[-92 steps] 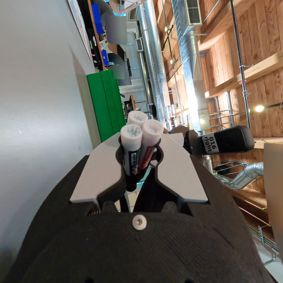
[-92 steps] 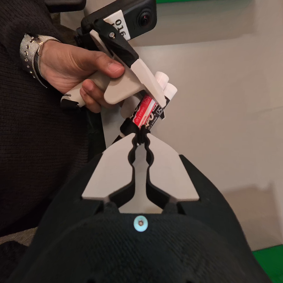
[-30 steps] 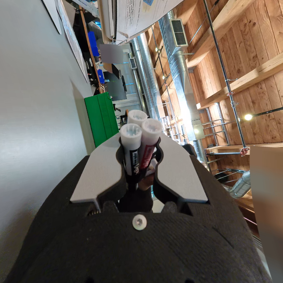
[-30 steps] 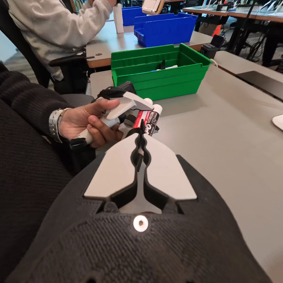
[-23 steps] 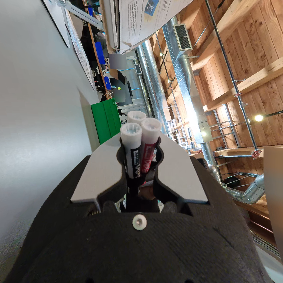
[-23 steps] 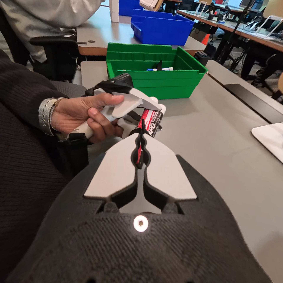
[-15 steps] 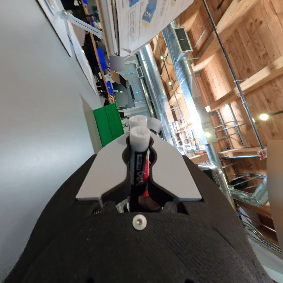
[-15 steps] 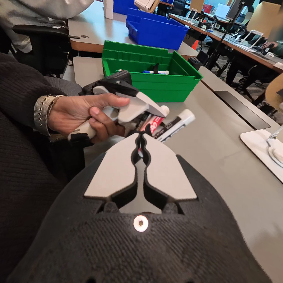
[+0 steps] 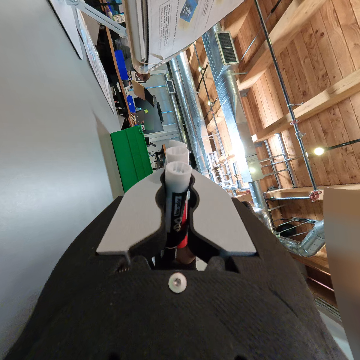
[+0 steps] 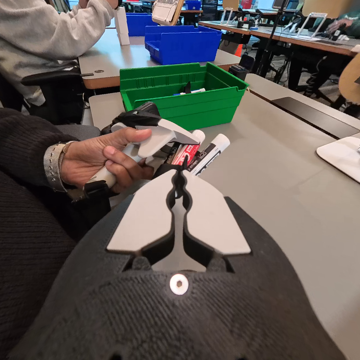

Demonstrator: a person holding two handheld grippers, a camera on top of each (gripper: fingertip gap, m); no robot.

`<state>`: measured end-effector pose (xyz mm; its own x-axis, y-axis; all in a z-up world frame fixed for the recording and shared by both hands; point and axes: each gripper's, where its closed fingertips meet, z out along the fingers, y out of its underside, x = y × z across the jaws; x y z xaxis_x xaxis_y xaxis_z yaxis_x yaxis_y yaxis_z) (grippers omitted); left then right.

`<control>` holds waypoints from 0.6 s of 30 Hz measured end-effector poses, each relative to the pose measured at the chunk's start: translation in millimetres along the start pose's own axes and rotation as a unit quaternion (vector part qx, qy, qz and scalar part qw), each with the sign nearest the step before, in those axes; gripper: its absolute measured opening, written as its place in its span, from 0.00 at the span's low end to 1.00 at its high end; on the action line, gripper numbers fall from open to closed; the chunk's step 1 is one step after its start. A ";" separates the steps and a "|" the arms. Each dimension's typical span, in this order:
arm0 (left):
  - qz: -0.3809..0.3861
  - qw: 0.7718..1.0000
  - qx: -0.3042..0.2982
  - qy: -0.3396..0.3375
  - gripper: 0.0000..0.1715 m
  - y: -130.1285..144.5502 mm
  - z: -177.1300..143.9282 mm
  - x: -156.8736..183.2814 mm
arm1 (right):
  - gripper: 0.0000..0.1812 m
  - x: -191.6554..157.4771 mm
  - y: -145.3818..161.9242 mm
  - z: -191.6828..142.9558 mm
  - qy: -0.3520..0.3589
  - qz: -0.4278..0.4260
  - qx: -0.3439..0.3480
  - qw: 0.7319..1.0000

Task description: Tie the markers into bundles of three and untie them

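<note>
— What is being held?
— Three markers [image 9: 176, 172] are being clamped by the left gripper [image 9: 177, 185], just in front of the green bin [image 10: 194, 115]. The right gripper [image 10: 182, 171] is being kept pressed together, seemingly pinching a thin black strip [image 10: 184, 160] at the markers' near ends.
— And around the bin?
— It is being carried by a grey table [image 10: 272, 175]. A blue bin [image 10: 181, 44] is sitting behind it, under a wooden ceiling [image 9: 292, 97].

Grey table [image 10: 272, 175] w/ green bin [image 10: 181, 109] + white pad [image 10: 339, 153] on it.
</note>
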<state>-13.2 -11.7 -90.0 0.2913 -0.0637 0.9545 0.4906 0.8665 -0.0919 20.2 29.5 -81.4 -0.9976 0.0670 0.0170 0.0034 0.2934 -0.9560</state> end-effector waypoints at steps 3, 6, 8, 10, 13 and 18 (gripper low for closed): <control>-0.006 1.000 0.007 -0.005 0.11 -2.0 -1.3 -2.6 | 0.10 6.3 4.7 3.0 0.000 0.054 0.003 0.999; -0.006 1.000 0.008 -0.003 0.11 -2.2 -1.5 -1.3 | 0.25 14.4 4.5 3.9 -0.002 0.135 0.017 0.991; -0.006 1.000 0.008 -0.003 0.11 -2.3 -1.4 -1.5 | 0.32 14.6 2.4 4.4 -0.021 0.215 0.036 0.976; -0.009 1.000 0.009 -0.004 0.11 -2.5 -1.5 -2.3 | 0.35 7.9 1.7 5.1 -0.054 0.295 0.055 0.952; -0.007 1.000 0.009 -0.004 0.11 -1.7 -1.2 -2.3 | 0.33 -1.4 6.1 8.1 -0.077 0.344 0.062 0.934; -0.010 1.000 0.008 -0.006 0.11 2.2 -0.3 -3.6 | 0.07 -3.9 12.8 15.1 -0.060 0.325 0.037 0.943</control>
<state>-13.0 -9.7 -93.7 0.2719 -0.0760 0.9593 0.4838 0.8725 -0.0680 23.1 18.6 -98.1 -0.7875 0.1005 -0.6080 0.6160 0.1589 -0.7716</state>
